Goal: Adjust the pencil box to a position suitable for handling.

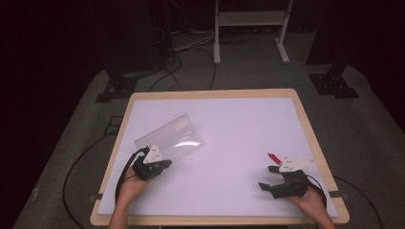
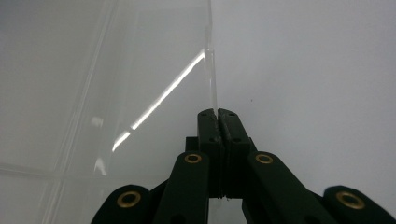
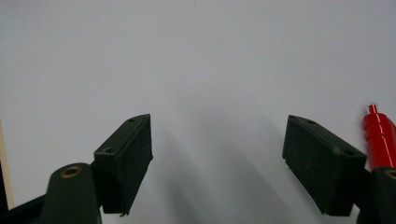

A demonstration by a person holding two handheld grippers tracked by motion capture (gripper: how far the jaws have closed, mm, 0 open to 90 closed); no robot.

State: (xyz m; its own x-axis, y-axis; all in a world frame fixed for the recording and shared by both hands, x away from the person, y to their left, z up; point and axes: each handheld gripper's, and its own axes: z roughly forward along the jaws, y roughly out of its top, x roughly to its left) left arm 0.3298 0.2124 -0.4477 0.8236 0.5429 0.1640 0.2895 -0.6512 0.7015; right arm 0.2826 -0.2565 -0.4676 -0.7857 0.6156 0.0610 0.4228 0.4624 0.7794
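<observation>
- White table top (image 1: 229,138) with a pale wood rim, on grey carpet; dark room behind, with cables and a white frame's legs (image 1: 217,47) on the floor.
- Left gripper (image 1: 160,164), near the table's left front: jaws pressed together on the thin edge of a clear plastic sheet (image 1: 169,138). In the left gripper view the gripper (image 2: 217,114) has that sheet's edge (image 2: 212,88) rising straight from between the jaw tips.
- Sheet looks folded, one panel flat on the table, one tilted up; its outline is hard to trace against the white, apart from a bright glare streak.
- Right gripper (image 1: 267,177), near the right front: jaws spread wide, empty, over bare table (image 3: 217,140).
- Red pen (image 1: 273,156) lies just beside the right gripper, outside the jaws; its lower end is cut off in the right gripper view (image 3: 379,135).
- Grippers well apart.
</observation>
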